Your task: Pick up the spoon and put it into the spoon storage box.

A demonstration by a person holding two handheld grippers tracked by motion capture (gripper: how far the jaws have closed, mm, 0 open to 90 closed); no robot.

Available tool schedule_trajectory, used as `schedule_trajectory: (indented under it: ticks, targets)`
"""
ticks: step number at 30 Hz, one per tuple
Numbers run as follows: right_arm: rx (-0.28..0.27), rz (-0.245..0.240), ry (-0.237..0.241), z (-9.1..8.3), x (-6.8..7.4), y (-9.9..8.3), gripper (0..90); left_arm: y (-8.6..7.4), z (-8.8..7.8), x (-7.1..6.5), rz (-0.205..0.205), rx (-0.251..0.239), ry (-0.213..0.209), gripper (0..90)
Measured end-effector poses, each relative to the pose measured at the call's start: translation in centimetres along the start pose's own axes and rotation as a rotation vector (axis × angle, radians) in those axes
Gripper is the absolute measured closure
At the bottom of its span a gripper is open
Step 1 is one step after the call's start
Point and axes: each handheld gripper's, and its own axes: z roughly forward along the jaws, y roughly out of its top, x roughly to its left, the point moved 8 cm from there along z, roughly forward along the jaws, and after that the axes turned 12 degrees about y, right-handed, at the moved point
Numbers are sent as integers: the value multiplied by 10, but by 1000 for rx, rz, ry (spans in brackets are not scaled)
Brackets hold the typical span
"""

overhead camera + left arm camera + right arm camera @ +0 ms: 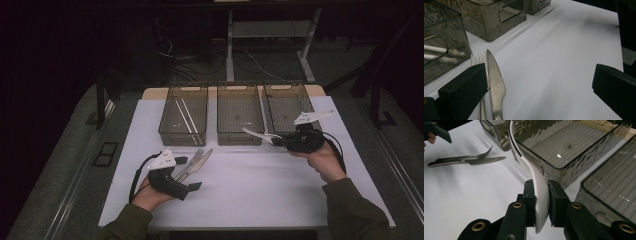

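Right gripper (541,202) is clamped on a white spoon (534,177), pads pressing both sides of the bowl end; the handle runs up and away from the jaws, ending beside the near rim of the middle bin (564,147). In the high view this gripper (280,141) is held off the table in front of the gap between the middle bin (239,114) and the right bin (287,105), spoon (260,134) pointing left across the middle bin's front wall. Left gripper (539,85) has its jaws wide apart, nothing between them, resting low over the white mat (554,62). Fork (481,75) and knife (495,85) lie side by side, touching, just beside its left jaw. Bare mat lies ahead of the open jaws. The left bin (183,114) holds white chopsticks (186,116).
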Motion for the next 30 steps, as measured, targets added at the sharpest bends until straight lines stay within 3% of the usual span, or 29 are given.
schedule_trajectory:
  ticks: [10, 30]
  targets:
    - [-25, 3, 10, 11, -4, 24, 774, 0, 0, 0, -1, -2, -1, 0]
    - [-2, 33, -33, 49, -36, 64, 774, 1, -1, -1, -2, -8, -11, 0]
